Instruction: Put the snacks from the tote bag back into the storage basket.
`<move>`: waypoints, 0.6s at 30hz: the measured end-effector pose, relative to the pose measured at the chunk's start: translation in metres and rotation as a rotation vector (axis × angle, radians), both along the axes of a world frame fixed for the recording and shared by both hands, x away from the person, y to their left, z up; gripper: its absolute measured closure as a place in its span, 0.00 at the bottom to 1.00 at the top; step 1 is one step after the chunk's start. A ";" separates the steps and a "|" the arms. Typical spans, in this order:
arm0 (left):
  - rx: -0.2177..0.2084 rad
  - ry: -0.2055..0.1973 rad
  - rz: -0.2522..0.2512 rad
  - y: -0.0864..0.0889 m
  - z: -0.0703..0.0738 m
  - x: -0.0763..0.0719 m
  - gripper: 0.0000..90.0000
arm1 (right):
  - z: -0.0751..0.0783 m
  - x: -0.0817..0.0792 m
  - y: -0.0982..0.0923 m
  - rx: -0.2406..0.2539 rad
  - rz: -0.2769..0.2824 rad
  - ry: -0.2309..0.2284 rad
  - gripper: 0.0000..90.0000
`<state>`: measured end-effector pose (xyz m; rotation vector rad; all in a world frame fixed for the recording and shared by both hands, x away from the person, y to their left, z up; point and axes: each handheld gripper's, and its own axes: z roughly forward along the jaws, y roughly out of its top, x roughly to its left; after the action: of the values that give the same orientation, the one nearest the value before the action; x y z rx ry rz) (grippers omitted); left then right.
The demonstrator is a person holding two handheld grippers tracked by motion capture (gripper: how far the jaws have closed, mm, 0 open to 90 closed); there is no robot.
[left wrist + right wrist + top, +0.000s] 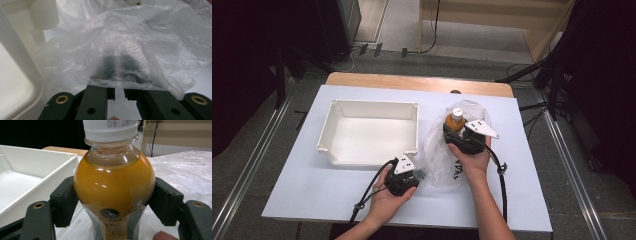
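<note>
Bottle (113, 187) of orange juice was the thing being handled, but going from the left, a white tray (343, 109) sat on the counter (312, 185). Next came the left gripper (416, 173), its jaws pinched together on the clear plastic bag (140, 42). On the right stood the round bottle with a white cap printed "09:26". The right gripper (455, 134) had its jaws around it, touching both sides.

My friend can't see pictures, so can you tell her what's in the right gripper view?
A bottle of orange drink with a white cap stands upright between the right gripper's two black jaws, which press on its sides. A white tray sits to its left, and crinkly clear plastic bag lies on the table behind and below it.
</note>
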<state>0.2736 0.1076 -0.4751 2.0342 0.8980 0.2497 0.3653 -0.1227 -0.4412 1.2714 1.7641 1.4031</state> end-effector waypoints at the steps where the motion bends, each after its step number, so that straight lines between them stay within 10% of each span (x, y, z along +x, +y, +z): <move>1: 0.000 0.000 0.000 0.000 0.000 0.000 0.92 | 0.000 0.000 0.000 0.001 -0.007 -0.004 0.34; 18: -0.001 0.001 0.000 0.000 0.000 0.000 0.92 | 0.002 -0.003 0.002 0.006 -0.023 0.009 0.35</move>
<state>0.2737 0.1077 -0.4751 2.0335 0.8989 0.2478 0.3624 -0.1205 -0.4389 1.2993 1.7472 1.3936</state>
